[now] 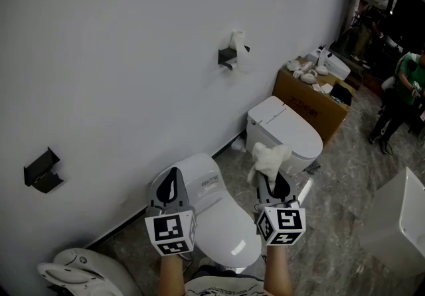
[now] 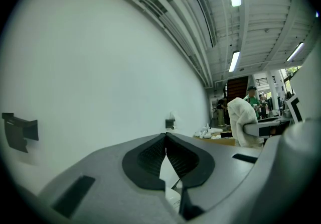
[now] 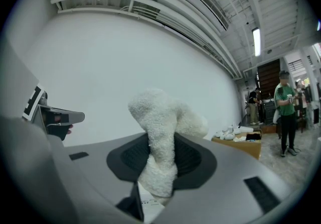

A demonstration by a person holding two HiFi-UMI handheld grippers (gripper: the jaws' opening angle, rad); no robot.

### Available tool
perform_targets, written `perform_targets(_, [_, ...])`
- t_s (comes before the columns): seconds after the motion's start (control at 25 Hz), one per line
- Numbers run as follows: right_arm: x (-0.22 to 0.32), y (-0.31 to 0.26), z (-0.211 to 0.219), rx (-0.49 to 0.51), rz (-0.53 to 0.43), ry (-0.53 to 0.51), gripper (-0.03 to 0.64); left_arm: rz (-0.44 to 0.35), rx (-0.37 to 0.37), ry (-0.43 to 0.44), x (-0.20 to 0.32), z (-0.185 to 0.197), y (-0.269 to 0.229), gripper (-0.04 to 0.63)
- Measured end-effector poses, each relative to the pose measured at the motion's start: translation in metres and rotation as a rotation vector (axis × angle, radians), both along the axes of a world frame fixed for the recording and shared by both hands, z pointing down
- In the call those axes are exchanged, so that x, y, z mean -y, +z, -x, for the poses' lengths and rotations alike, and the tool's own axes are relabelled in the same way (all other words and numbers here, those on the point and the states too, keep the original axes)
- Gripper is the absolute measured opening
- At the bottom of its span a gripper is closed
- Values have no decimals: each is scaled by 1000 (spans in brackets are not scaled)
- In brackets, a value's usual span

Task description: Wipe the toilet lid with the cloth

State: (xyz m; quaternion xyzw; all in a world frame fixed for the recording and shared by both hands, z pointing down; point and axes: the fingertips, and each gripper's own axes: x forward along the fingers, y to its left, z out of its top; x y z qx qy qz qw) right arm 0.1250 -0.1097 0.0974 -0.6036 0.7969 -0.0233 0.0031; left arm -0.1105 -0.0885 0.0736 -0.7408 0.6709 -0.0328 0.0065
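Toilet lid [image 1: 226, 222] between left hand-held gripper [image 1: 174, 176] and right hand-held gripper [image 1: 273, 178] with cloth [image 1: 269, 157]; second toilet [image 1: 289, 129] behind.

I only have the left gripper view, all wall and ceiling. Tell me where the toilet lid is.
Observer: In the head view the toilet lid is shut, below and between the left gripper and the right gripper.
Operator: Confirm the right one's grip.
Observer: Its own view shows the jaws shut on the cloth, with a tuft sticking out past them.
Operator: Name what's beyond that lid.
Observer: A second toilet, its lid shut too.
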Motion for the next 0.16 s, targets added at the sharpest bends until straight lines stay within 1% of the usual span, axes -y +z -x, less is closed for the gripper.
perform_targets(0.16, [-1, 0, 0, -4, 0, -1, 117, 1, -5, 1, 0, -1, 1, 9])
